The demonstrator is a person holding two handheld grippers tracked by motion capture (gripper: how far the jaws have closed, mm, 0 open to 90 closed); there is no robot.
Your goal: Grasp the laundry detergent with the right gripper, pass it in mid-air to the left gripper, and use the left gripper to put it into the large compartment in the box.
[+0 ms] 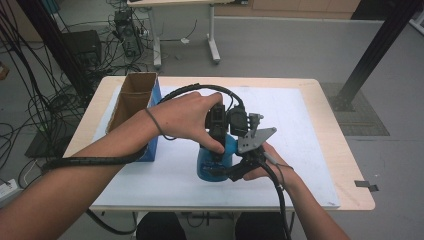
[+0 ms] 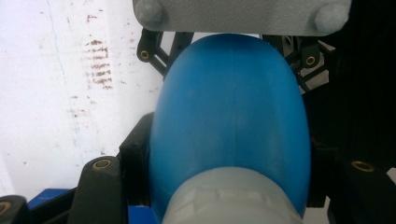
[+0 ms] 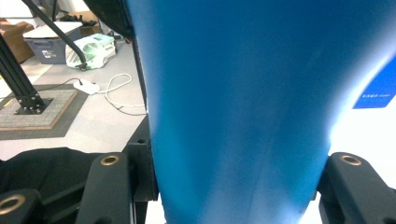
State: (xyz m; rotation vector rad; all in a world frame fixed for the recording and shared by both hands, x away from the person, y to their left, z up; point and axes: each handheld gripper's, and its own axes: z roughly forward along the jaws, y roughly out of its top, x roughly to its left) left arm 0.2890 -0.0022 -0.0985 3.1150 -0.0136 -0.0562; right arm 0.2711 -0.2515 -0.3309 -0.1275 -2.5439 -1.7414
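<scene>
Blue bottle standing upright at table centre, long axis vertical, pale cap topmost. Clamped by both: left tool from 12 o'clock, right tool from 4 o'clock. Probably rigid, light, smooth plastic; likely slippery. Best held across mid-body.

A bright blue bottle with a pale grey cap stands out against a white mat marked with rusty brown smudges. The mat covers a light wood bench. Both the left tool and right tool are black with brass-coloured pins, the right one topped by a grey plate. A brown cardboard box shows a blue side, above a grey floor.
</scene>
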